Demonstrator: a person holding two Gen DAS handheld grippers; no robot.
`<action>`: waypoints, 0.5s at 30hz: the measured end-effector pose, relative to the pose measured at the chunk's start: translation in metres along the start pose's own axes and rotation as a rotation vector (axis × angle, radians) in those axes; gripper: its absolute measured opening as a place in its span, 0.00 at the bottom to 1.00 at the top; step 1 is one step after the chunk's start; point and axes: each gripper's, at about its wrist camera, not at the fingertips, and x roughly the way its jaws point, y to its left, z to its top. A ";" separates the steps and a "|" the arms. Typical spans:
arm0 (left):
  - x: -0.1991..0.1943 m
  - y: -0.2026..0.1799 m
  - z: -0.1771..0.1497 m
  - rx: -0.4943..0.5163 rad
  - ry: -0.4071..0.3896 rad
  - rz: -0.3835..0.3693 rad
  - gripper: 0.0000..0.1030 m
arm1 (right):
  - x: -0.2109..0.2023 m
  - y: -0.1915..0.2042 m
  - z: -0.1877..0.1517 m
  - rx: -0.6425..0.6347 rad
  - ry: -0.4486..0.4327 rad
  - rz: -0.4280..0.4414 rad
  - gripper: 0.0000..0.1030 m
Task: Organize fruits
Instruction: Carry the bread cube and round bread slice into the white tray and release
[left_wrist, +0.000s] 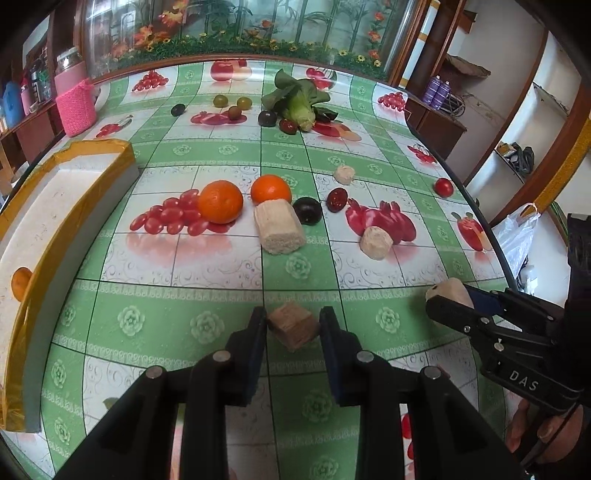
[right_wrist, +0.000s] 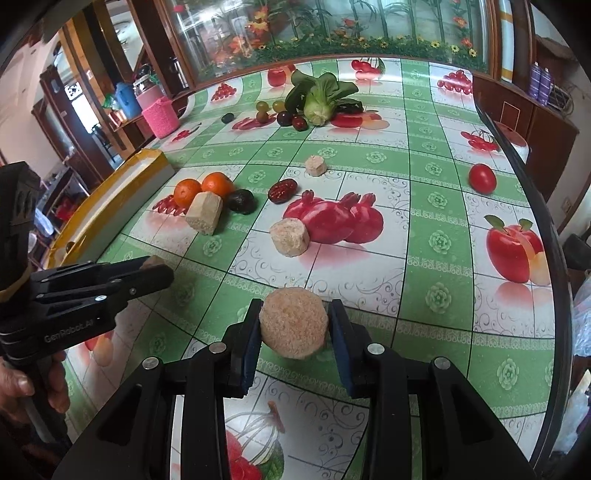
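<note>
Clamped between the pads of my left hand-held gripper (left_wrist: 293, 325) sits a small tan chunk (left_wrist: 293, 329), raised just off the green fruit-print table (left_wrist: 207, 306). My right hand-held gripper (right_wrist: 294, 329) is clenched on a round pale slice (right_wrist: 294, 323), also off the cloth. Farther out I see two oranges (left_wrist: 220, 201) side by side, a longer pale cylinder (left_wrist: 279, 226) touching one of them, a dark plum (left_wrist: 307, 210) beside it and a red date (left_wrist: 337, 199). At the left edge a yellow-taped white tray (left_wrist: 70, 206) holds one orange fruit (left_wrist: 21, 283)
</note>
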 end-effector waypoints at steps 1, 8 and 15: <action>-0.001 -0.001 -0.001 0.007 -0.002 0.000 0.31 | 0.000 0.000 -0.001 0.000 0.001 -0.003 0.34; -0.014 -0.006 -0.014 0.036 -0.007 -0.036 0.31 | -0.005 0.005 -0.016 -0.005 0.027 -0.043 0.34; -0.031 0.015 -0.018 0.022 -0.017 -0.052 0.31 | -0.005 0.025 -0.015 -0.037 0.027 -0.066 0.34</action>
